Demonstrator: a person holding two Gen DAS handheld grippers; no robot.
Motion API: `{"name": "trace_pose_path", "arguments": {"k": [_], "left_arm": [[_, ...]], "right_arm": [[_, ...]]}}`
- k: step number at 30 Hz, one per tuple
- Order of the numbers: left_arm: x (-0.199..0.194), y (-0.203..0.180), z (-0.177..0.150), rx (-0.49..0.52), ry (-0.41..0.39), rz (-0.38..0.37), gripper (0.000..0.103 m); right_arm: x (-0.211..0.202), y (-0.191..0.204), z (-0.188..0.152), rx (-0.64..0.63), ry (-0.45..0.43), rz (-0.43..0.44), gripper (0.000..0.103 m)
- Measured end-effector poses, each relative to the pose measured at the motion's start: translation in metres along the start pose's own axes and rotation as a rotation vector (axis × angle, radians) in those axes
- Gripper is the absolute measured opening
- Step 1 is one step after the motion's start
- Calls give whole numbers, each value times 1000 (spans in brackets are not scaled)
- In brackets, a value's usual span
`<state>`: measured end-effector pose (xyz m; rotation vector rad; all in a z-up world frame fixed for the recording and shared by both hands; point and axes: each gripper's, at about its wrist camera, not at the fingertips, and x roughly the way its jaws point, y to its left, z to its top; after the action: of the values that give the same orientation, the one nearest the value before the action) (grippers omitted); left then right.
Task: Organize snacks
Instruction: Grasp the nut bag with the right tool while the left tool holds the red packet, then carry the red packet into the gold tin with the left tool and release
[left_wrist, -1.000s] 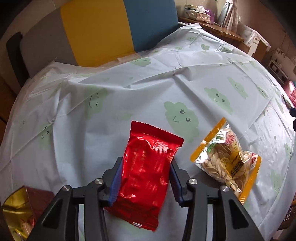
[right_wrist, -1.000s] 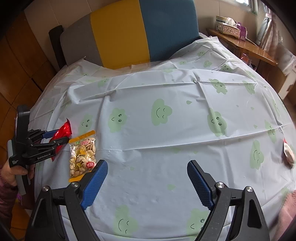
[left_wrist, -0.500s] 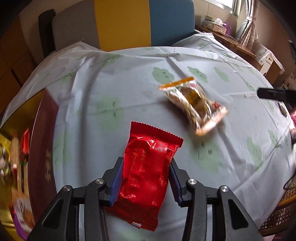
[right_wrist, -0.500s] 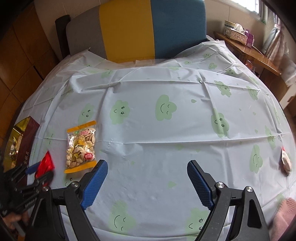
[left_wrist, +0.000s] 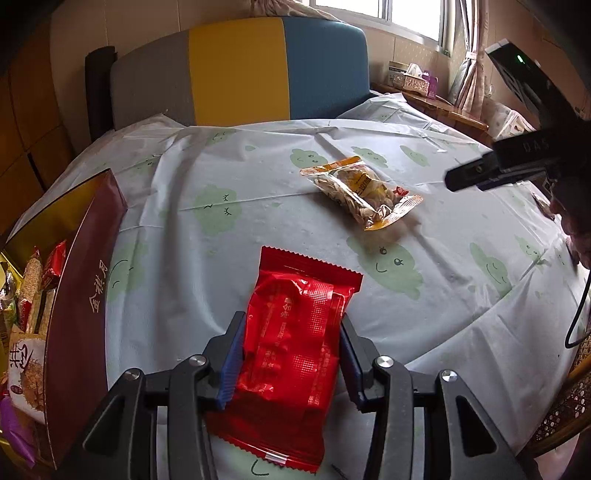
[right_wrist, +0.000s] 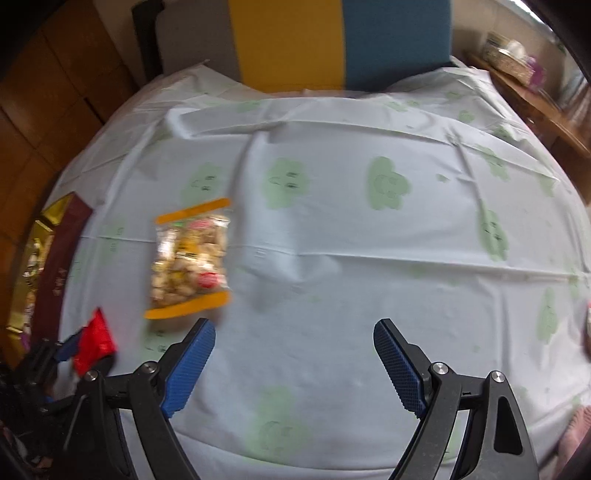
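Clamping a glossy red foil snack packet (left_wrist: 295, 350) between its blue ribbed pads, the left gripper (left_wrist: 291, 354) is holding it above the pale plastic tablecloth printed with green smiling clouds (left_wrist: 240, 229), near the open maroon-and-gold cardboard box (left_wrist: 85, 295) at the table's left edge. That box is already holding several crinkly packets, so the sorting looks partly done. Judging from the table, the red packet is not yet boxed, and a clear orange-edged bag of pale nuts (right_wrist: 190, 258) is lying flat on the cloth, waiting. Jaws spread and empty, the right gripper (right_wrist: 295, 362) is hovering just beside that bag.
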<state>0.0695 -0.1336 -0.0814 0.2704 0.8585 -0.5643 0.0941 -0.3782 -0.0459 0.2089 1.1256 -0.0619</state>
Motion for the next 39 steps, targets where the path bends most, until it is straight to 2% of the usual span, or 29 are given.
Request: {"name": "trace_pose_path", "arguments": {"k": [2,5,12,13,14,15,17,21,24,30,35,39], "left_arm": [[0,0,-1,-3,-10,-1,47],[0,0,-2,-7,-16,-5,47],[0,3,-4,-24,-29,-17,47],[0,3,-5,-24,-33,-16,47],[-1,2,-5,-24,-34,-16,47],[-1,3,-5,-26,-36,-17,47],[-1,3,-5,-35,-37,-21,47],[-2,3,-5,-39,-43,-17,47],[-1,2,-5,-42,-43,-13,47],[-1,0,-5,-37,-44,4,47],[-1,-3,-4,-36,-38,21,47],[-1,-5,-3,-38,-37,36,47]], "right_arm": [[5,23,8,-47,-16,11,101],[22,53,20,-104,1,15,102],[71,89,43,-210,52,-115,102],[76,90,41,-224,63,-142,96],[79,90,39,-227,71,-135,75],[76,89,38,-215,67,-87,65],[68,92,33,-257,66,-108,53],[51,89,8,-348,116,-95,53],[45,73,-13,-340,174,-73,54],[38,52,-34,-301,124,-46,59],[35,57,-50,-358,81,-63,59],[31,69,-60,-451,50,-104,59]]}}
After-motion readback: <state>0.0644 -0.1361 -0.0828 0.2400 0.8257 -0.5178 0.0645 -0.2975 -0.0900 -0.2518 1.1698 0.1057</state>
